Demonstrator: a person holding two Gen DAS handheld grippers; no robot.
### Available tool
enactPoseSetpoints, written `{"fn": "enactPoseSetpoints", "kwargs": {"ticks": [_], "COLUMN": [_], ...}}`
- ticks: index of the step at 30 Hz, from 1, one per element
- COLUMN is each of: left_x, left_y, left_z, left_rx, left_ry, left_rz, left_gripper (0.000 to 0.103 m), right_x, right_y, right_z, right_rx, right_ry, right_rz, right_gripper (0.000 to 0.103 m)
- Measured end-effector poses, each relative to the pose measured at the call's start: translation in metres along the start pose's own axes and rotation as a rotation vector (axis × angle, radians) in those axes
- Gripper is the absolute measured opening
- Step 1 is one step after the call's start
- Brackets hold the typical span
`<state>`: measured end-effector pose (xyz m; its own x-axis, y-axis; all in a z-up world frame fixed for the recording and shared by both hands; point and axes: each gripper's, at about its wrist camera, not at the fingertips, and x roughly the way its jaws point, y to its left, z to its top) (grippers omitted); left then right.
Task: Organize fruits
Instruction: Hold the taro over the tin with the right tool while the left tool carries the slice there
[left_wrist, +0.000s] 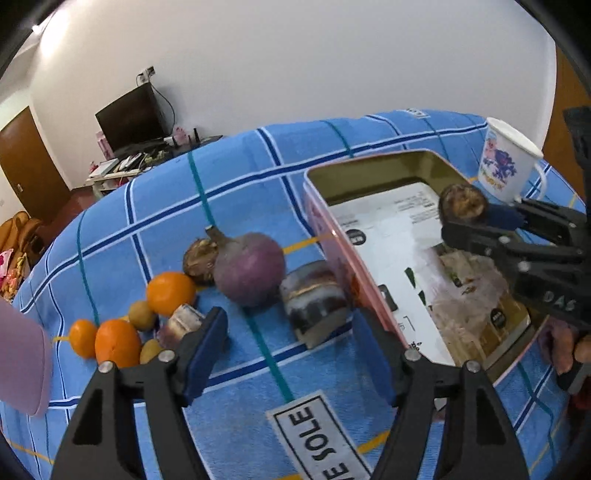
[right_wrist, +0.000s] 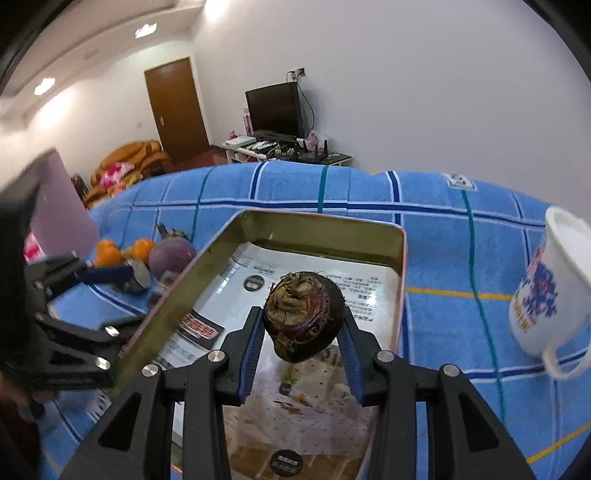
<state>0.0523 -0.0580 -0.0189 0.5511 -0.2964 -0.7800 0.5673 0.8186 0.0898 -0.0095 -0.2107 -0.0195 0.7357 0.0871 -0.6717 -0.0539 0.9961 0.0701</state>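
The right gripper (right_wrist: 303, 328) clamps a dark, knobbly water chestnut (right_wrist: 303, 316) between its 2 pads, above the tin (right_wrist: 325, 229) floor. It looks hard, light and rounded, so a grip across its widest middle suits. The left gripper (left_wrist: 291, 350) is spread, empty, above the cloth just beside the tin.

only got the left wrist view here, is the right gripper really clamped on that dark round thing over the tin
Observer: Yes. The right gripper presses the brown bulb from both sides; it hangs clear above the paper lining of the tin.
Operator: anything under it in there
Observer: No fruit, only a few small scraps on the paper.
Operator: pink thing at my left edge
Observer: A flat pink panel standing up beside the oranges; what it is I cannot tell.
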Motion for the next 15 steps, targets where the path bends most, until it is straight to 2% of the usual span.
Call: {"fn": "enactPoseSetpoints", "kwargs": {"ticks": [3, 5, 7, 11, 13, 15], "left_x": [0.004, 0.013, 0.019, 0.028, 0.028, 0.023], "left_y": [0.001, -0.003, -0.002, 0.002, 0.003, 0.001], "left_z": [0.005, 0.008, 0.012, 0.022, 0.020, 0.016], "left_rx": [-0.030, -0.027, -0.069, -0.145, -0.162, -0.140], "left_ry": [0.011, 0.034, 0.040, 0.047, 0.045, 0.031], "left_rz": [-0.016, 0.003, -0.004, 0.080, 0.078, 0.063], "left_gripper": [0.077, 0.077, 0.080, 0.080, 0.079, 0.072], "right_x": [0.002, 0.001, 0.000, -0.002, -0.002, -0.002], "right_y": [0.002, -0.005, -0.014, -0.020, -0.018, -0.018], "right_z": [-0.002, -0.001, 0.001, 0.003, 0.004, 0.004], "right_rx": [-0.088, -0.076, -0.040, -0.013, -0.013, -0.004], "right_ry": [0.011, 0.015, 0.018, 0.013, 0.016, 0.016], "right_rz": [-0.063, -0.071, -0.064, -0.047, -0.043, -0.027], "right_gripper": [0.042, 0.042, 0.042, 0.042, 0.042, 0.042]}}
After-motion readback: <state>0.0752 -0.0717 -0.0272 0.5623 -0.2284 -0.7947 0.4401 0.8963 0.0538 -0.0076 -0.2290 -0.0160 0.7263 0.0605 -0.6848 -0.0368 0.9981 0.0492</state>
